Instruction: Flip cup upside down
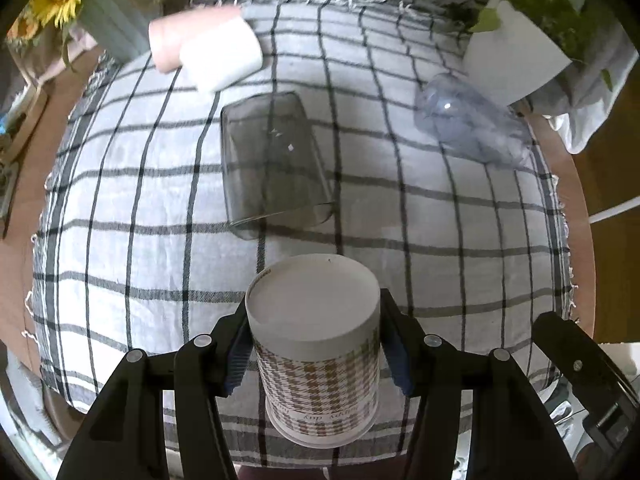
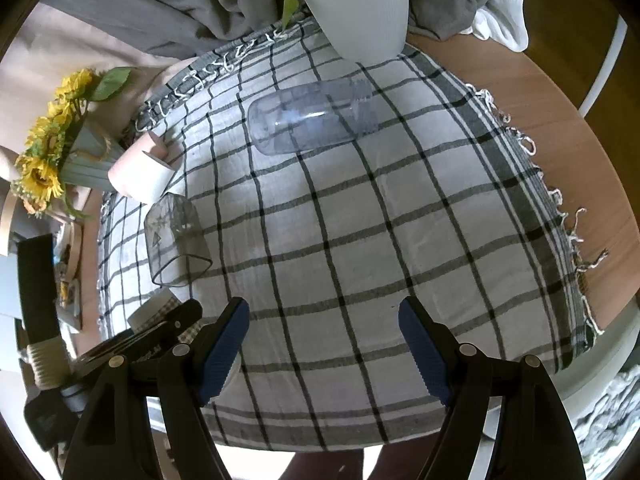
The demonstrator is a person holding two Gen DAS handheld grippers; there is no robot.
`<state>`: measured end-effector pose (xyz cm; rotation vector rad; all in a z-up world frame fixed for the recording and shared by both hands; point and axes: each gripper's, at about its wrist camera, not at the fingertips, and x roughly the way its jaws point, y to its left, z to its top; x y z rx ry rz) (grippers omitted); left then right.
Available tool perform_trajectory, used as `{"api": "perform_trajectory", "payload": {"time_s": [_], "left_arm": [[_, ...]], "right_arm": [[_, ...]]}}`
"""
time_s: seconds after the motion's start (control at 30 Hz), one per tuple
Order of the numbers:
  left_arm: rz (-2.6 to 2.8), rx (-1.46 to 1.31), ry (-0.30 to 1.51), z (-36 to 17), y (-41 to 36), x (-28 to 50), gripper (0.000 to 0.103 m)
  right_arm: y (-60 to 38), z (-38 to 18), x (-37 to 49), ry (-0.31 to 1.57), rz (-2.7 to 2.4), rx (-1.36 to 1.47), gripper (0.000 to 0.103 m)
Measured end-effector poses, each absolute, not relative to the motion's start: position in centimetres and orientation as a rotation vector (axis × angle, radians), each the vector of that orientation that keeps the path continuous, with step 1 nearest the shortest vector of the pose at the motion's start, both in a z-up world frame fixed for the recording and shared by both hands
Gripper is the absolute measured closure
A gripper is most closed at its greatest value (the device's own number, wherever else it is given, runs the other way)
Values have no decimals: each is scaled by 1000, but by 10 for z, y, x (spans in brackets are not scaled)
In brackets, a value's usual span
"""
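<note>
Two grippers: both in view, one loaded and one bare.
Left gripper [image 1: 316, 344]: its jaws are closed against the sides of the paper cup [image 1: 318, 364], blue pads pressing at 9 and 3 o'clock of the cup body.
Paper cup: white with a brown houndstooth band, sitting at 6 o'clock in the left wrist view; its flat white base faces up toward the camera and its wider rim points down at the near edge of the cloth. Whether the rim touches the cloth cannot be told.
Right gripper [image 2: 324, 344]: jaws spread wide, nothing between them, only checked cloth showing in the gap.
Checked cloth [image 1: 120, 200]: white with dark grid lines and fringed edges, spread over the round wooden worktop [image 2: 560, 128].
Smoky tumbler [image 1: 274, 164]: dark translucent, lying on its side just past the paper cup at 12 o'clock, open mouth toward the camera.
Clear bottle [image 1: 472, 120]: bluish, lying on its side at 2 o'clock in the left view, well apart from the paper cup.
Pink and white cup [image 1: 208, 48]: lying on its side at 11 o'clock, near the far fringe.
White planter [image 2: 360, 8]: at 12 o'clock in the right view, on the cloth's far edge, green leaves above it.
Sunflowers [image 2: 48, 152]: yellow blooms in a pale ribbed vase at 9 o'clock in the right view.
</note>
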<state>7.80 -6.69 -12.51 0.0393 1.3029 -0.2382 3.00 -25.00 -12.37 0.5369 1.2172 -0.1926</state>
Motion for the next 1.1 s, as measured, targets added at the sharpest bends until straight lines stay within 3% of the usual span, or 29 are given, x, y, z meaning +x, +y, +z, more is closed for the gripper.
{"api": "perform_trajectory", "payload": {"time_s": [0.5, 1.1], "left_arm": [[-231, 86, 1027, -142, -88, 74, 47], [-214, 63, 1064, -152, -85, 47, 47]], "right_arm": [[-255, -121, 23, 1193, -215, 448, 26], [-256, -131, 20, 1236, -179, 389, 27]]}}
